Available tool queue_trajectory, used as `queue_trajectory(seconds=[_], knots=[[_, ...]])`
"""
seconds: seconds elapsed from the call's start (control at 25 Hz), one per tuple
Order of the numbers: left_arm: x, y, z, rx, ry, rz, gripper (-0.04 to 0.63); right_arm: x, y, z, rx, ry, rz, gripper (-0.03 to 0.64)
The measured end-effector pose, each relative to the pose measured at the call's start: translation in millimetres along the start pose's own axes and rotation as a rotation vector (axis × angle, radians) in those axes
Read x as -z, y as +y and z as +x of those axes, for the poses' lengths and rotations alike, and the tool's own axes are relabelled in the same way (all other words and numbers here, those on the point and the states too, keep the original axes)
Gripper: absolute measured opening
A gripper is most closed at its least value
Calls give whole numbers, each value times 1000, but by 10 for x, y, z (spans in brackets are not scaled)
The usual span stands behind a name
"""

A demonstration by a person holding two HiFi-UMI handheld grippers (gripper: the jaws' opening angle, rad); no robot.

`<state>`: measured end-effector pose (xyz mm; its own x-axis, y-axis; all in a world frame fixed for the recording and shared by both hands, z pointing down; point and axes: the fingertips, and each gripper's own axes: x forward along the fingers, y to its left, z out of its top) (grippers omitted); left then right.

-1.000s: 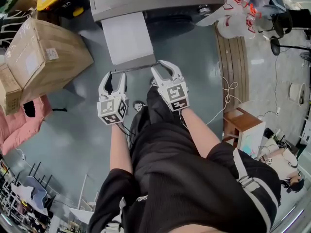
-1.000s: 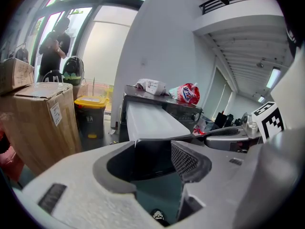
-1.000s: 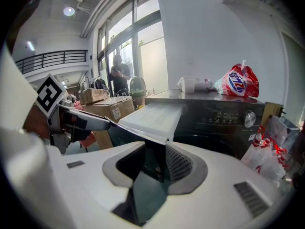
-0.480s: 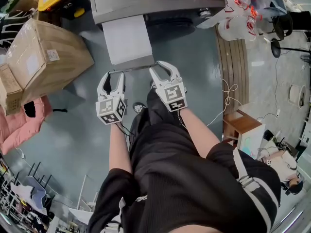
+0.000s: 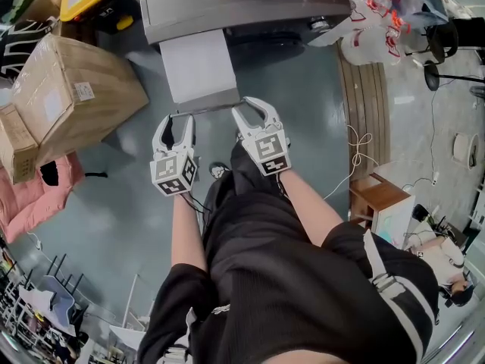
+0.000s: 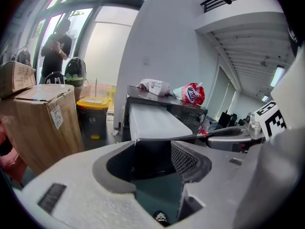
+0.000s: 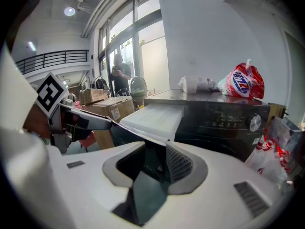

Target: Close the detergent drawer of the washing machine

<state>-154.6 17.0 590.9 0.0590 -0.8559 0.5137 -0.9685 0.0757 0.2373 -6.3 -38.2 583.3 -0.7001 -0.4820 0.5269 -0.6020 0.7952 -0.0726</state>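
Both my left gripper [image 5: 176,122] and right gripper [image 5: 251,109] sit with jaws apart, clasping nothing, at the front edge of the pulled-out detergent drawer [image 5: 198,67]

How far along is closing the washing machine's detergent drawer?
Done: nothing yet. The detergent drawer sticks well out of the washing machine. In hand: the left hand-held gripper and the right hand-held gripper are both at the drawer's front edge with their jaws apart. Left: pushing the drawer in until its front sits flush with the machine.
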Motion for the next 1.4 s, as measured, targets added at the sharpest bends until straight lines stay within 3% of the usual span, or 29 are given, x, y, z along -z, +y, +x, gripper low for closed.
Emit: queue_trajectory(seconds=[0.64,1.4], knots=[[-112,67,90,-46,-1,-9,239,-117,-50,122,-48,-10,-11,138],[-151,99,126,-46,-15,-12,236,-151,-59,166,-35,-17,-5,138]])
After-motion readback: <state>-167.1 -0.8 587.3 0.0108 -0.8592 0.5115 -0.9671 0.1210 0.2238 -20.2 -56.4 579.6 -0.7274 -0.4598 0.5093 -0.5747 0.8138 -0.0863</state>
